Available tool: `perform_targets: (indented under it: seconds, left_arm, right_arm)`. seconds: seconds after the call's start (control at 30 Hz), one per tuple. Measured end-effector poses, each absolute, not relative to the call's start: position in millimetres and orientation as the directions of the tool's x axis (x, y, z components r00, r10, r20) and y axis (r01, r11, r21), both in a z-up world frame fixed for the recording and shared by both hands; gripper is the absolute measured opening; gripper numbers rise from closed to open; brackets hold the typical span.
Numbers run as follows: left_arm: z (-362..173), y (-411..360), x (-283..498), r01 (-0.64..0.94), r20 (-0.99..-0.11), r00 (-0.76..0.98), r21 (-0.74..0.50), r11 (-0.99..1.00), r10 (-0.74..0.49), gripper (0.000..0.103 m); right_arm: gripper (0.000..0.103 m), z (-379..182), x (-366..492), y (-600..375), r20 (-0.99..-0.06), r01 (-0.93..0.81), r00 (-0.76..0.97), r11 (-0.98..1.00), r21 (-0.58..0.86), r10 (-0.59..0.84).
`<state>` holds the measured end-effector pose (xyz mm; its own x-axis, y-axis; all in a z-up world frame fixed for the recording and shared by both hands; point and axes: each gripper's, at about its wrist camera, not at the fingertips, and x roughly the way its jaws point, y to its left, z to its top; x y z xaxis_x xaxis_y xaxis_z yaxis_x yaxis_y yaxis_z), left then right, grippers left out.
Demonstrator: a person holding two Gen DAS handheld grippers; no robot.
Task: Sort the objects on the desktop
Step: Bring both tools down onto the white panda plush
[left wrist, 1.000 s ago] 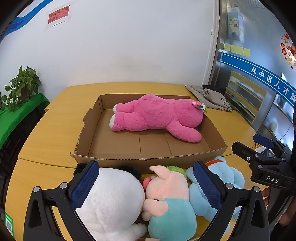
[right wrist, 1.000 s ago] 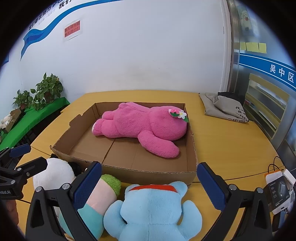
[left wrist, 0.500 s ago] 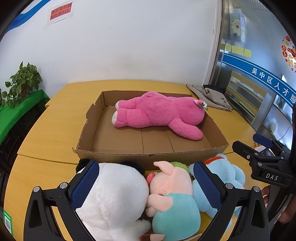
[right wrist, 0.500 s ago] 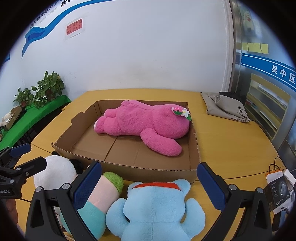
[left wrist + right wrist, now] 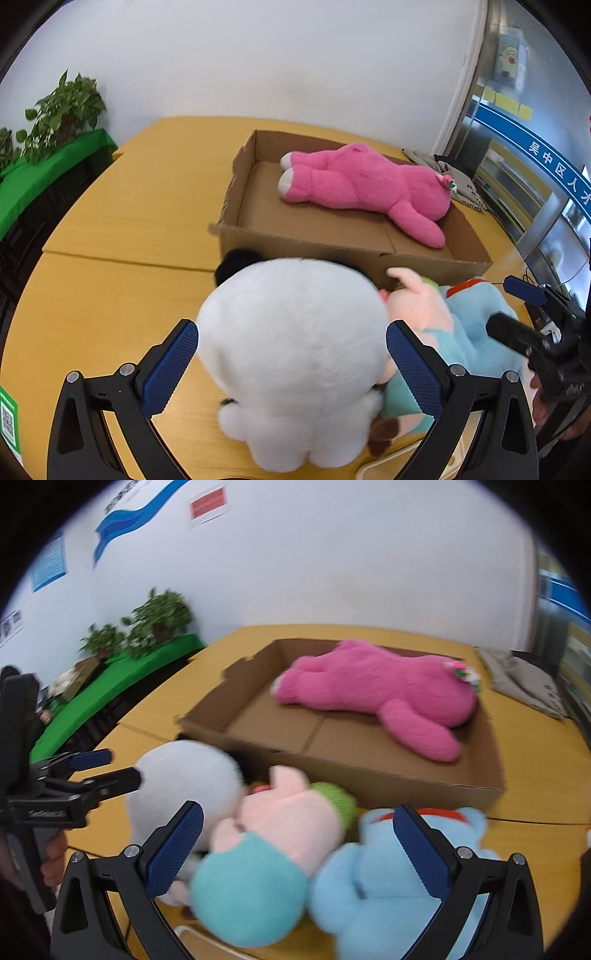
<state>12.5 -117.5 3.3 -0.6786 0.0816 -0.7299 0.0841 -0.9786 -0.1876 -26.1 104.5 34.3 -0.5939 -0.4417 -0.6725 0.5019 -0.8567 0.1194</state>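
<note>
A pink plush (image 5: 365,188) lies in the open cardboard box (image 5: 306,245) on the yellow table; it also shows in the right wrist view (image 5: 384,690), in the box (image 5: 332,766). In front of the box lie a white panda plush (image 5: 295,354), a pink-and-teal pig plush (image 5: 266,845) and a light blue plush (image 5: 391,882). My left gripper (image 5: 291,369) is open, its pads either side of the panda (image 5: 184,775). My right gripper (image 5: 299,853) is open over the pig and the blue plush. The right wrist view is blurred.
A grey cloth bag (image 5: 524,679) lies on the table to the right of the box. Potted plants on a green-covered shelf (image 5: 51,162) stand at the left. A white wall is behind the table. The table's left half (image 5: 122,221) is bare wood.
My left gripper has shifted left and forward, so the panda now fills the gap between its pads. My right gripper has swung left, from over the blue plush toward the pig.
</note>
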Motion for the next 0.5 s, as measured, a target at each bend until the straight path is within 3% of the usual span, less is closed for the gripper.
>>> perform_targets:
  seconds: [0.4, 0.5]
  left_arm:
    - [-37, -144, -26, -0.049, -0.744, -0.586, -0.361, -0.931, 0.32, 0.103]
    - [-41, -142, -28, -0.063, -0.753, -0.566, -0.366, -0.929, 0.335, 0.099]
  right_arm:
    - [0.103, -16, -6, -1, -0.738, 0.668, -0.301, -0.686, 0.289, -0.604]
    - [0.103, -26, 8, -18, -0.762, 0.678, -0.326, -0.7, 0.224, -0.56]
